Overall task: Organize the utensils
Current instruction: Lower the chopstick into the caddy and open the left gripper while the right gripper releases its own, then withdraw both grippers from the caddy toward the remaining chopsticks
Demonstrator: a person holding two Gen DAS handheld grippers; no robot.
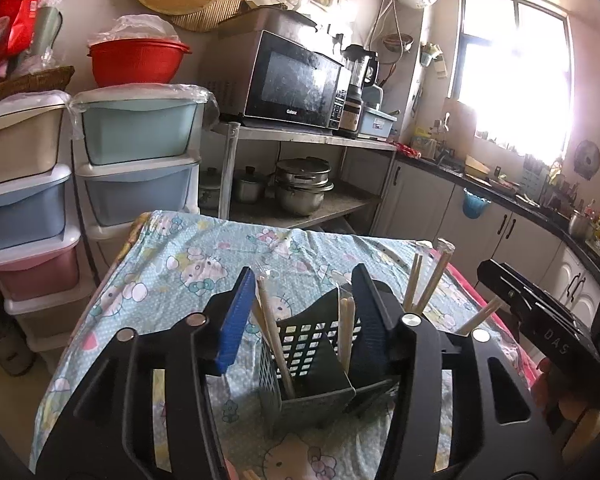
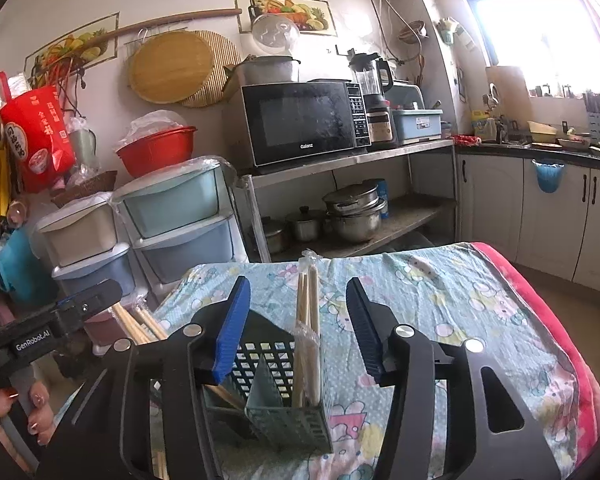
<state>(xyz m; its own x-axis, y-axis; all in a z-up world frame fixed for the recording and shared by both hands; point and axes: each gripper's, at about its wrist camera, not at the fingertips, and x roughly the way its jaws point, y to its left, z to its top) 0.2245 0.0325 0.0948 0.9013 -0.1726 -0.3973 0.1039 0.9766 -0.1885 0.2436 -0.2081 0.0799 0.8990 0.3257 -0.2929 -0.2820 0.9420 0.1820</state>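
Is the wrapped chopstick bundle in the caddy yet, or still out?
In. The wrapped chopsticks stand upright in the caddy; right tongs open around them.

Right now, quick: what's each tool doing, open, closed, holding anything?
Left tool: open, holding nothing; chopsticks stand in the caddy between its fingers.
Right tool: open, holding nothing, wrapped chopsticks untouched.

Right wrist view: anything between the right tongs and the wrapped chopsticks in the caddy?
Nothing visible. The right tongs stand open with the wrapped chopsticks upright between the pads, untouched, in the slotted caddy.
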